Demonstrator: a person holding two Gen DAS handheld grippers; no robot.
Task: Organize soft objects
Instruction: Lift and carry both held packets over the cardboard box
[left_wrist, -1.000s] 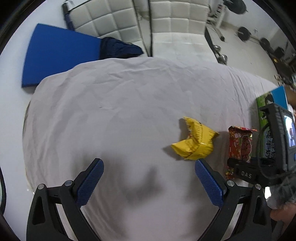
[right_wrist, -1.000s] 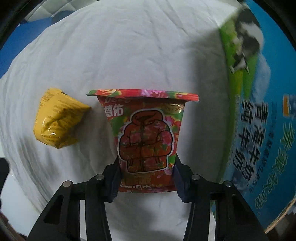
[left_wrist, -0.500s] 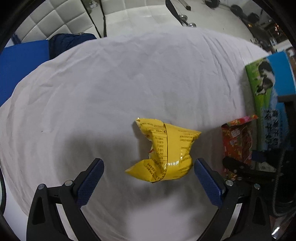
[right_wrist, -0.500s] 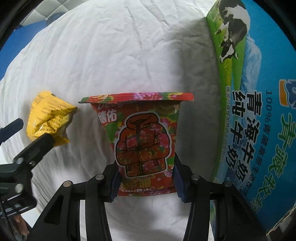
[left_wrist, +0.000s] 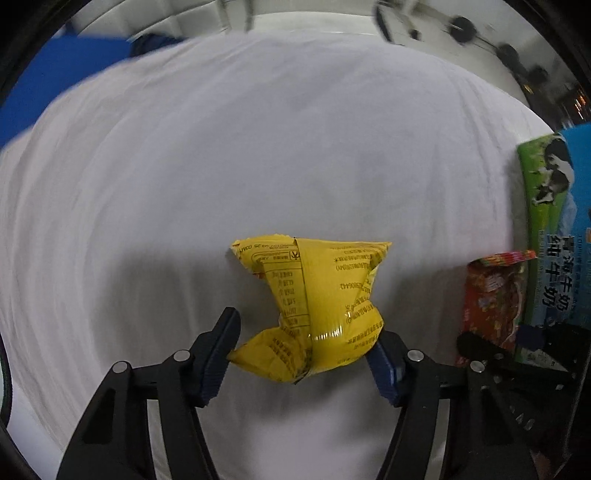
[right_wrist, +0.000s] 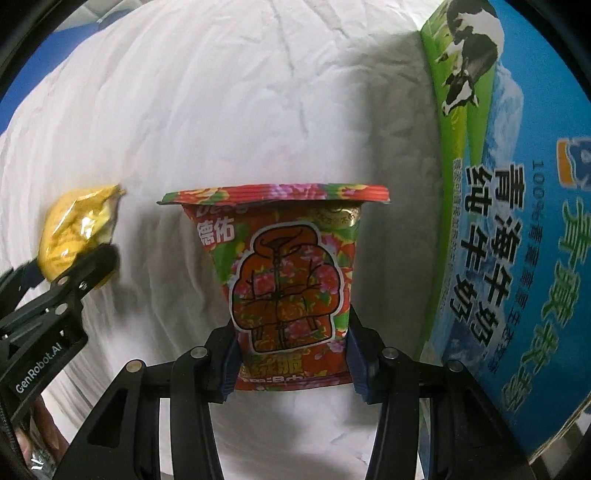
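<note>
Yellow foil pouch (left_wrist: 314, 310), crumpled, lies on a white sheet over the bench (left_wrist: 258, 155). The left claw (left_wrist: 303, 354) points straight down over it, its blue pads at the pouch's lower sides, its jaws closing; both pads look to touch the foil, though a firm grip is not certain. The right claw (right_wrist: 291, 365) is clamped on the lower edge of a red flowered pouch (right_wrist: 284, 280), which stands just beside a blue and green milk box (right_wrist: 517, 221).

Progress looks early to middle: both pouches are in reach of a claw, yet neither sits in any final place, and where they should go is not shown.

Compared with a second ago, the left claw has come down from wide open above the bare sheet to bracket the yellow pouch. The right claw keeps the same hold.
</note>
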